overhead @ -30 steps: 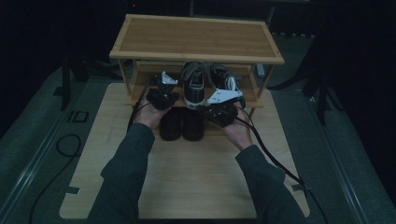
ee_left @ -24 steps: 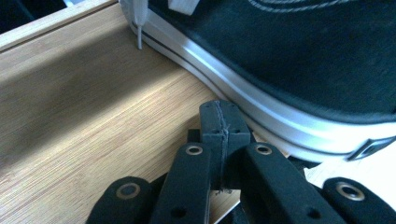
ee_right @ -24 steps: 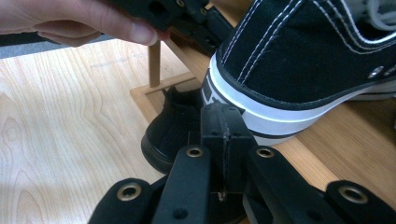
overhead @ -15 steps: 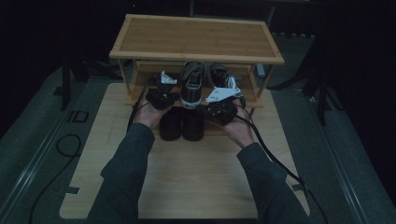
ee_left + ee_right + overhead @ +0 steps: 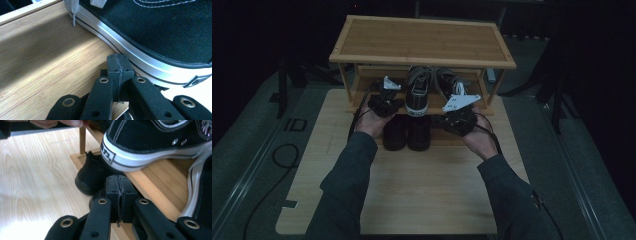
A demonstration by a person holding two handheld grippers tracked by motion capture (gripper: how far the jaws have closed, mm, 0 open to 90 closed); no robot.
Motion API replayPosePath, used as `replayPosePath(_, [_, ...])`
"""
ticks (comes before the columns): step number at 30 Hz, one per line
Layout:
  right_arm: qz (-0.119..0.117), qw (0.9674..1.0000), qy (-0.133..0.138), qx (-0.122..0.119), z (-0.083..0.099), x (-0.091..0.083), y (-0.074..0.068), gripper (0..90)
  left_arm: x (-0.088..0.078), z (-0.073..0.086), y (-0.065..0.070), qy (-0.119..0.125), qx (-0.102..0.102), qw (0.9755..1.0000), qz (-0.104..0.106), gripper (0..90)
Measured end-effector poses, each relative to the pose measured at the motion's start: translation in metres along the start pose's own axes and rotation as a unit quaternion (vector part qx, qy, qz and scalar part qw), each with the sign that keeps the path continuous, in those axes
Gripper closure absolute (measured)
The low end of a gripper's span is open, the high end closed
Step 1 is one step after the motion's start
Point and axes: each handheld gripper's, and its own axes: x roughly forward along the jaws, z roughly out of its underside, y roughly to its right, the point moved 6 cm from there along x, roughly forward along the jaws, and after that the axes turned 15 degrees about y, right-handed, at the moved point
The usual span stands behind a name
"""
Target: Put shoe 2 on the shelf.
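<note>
A pair of black canvas sneakers [image 5: 418, 90] with white soles stands on the lower shelf of a wooden shoe rack [image 5: 422, 40]. My left gripper [image 5: 387, 100] is at the shelf's left part. Its jaws are shut with nothing in them, and the tips [image 5: 117, 63] sit beside the white sole of the left sneaker [image 5: 162, 32]. My right gripper [image 5: 455, 114] hovers in front of the shelf's right part, also shut and empty [image 5: 117, 186]. It is below the sneaker heel [image 5: 130, 147], with the second sneaker [image 5: 202, 187] at its right.
Two plain black shoes [image 5: 407, 132] lie on the pale board [image 5: 427, 190] in front of the rack, one showing in the right gripper view [image 5: 92, 177]. A rack post [image 5: 82, 140] stands near them. Cables trail from both grippers, and the dark floor surrounds the board.
The right gripper has drawn back a little from the shelf toward the person. The left gripper has kept still.
</note>
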Motion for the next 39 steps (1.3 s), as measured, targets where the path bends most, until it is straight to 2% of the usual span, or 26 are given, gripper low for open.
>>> replayPosePath(5, [-0.001, 0.9999, -0.01, -0.003, 0.004, -0.007, 0.004, 87.6, 0.0, 0.0, 0.0, 0.0, -0.002, 1.0, 0.001, 90.0])
replayPosePath(9, [-0.016, 0.9998, 0.0, 0.011, 0.005, -0.016, 0.005, 87.6, 0.0, 0.0, 0.0, 0.003, -0.006, 1.0, 0.001, 90.0])
replayPosePath(13, [-0.022, 0.9997, -0.005, 0.01, 0.009, -0.026, 0.005, 87.6, 0.0, 0.0, 0.0, 0.003, -0.007, 1.0, 0.002, 90.0])
replayPosePath(22, [-0.025, 0.9995, -0.015, 0.014, 0.02, -0.045, 0.014, 87.6, 0.0, 0.0, -0.001, 0.003, -0.01, 0.9999, 0.004, 90.0])
replayPosePath(29, [-0.014, 0.9995, -0.027, 0.001, 0.028, -0.063, 0.022, 87.9, 0.0, 0.0, -0.001, 0.004, -0.01, 0.9999, 0.005, 90.0])
replayPosePath(35, [0.003, 0.9997, -0.021, 0.008, 0.035, -0.083, 0.033, 88.9, 0.0, 0.0, -0.001, 0.003, -0.01, 0.9999, 0.006, 90.0])
replayPosePath(39, [0.016, 0.9994, -0.026, 0.017, 0.043, -0.089, 0.042, 89.2, 0.0, 0.0, -0.001, 0.003, -0.01, 0.9999, 0.006, 90.0])
